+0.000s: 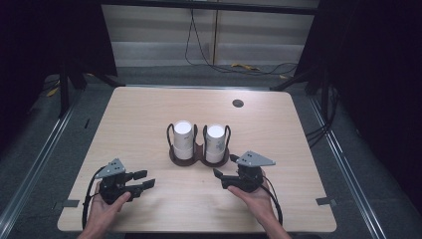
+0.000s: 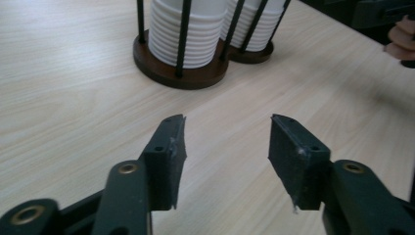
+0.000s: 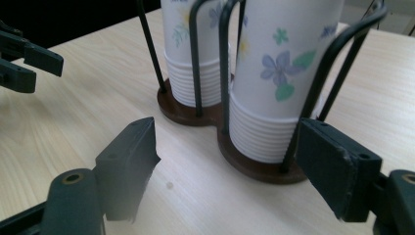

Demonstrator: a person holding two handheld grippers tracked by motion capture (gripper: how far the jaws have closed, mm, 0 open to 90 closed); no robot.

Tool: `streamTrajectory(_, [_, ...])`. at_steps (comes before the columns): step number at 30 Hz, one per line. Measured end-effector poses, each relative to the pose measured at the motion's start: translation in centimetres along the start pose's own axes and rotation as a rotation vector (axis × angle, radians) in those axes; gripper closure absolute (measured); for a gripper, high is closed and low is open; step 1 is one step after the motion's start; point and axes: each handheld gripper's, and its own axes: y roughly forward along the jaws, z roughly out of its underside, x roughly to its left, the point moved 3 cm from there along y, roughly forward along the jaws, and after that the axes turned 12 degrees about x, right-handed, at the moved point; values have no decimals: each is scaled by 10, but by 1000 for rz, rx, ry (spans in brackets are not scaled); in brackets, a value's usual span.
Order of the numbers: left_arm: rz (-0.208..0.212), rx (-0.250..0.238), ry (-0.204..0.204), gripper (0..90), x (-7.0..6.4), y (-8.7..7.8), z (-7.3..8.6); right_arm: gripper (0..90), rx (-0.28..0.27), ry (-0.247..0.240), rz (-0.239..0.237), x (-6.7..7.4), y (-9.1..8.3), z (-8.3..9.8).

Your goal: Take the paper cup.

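Two stacks of white floral paper cups [image 1: 183, 139] sit in dark wire holder w/ brown wooden base [image 1: 199, 158], mid light-wood surface [image 1: 149, 109], untouched. Left hand-held gripper [image 1: 144, 179] & right hand-held gripper [image 1: 222, 175] both spread, empty, resting near front edge. Judged: work not started; approach & cup pull remain.

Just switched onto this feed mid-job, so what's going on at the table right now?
A person holds a black two-jaw gripper in each hand over a light wooden table. At its middle stands a dark brown double cup holder with black wire posts, carrying two stacks of white paper cups, upside down. The left gripper and right gripper both have open jaws with nothing between them. The right one is nearer the holder; neither touches it.
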Motion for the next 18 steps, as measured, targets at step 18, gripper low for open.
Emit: streamTrajectory(18, [35, 47, 94, 424, -13, 6, 1, 304, -65, -65, -89, 9, -2, -47])
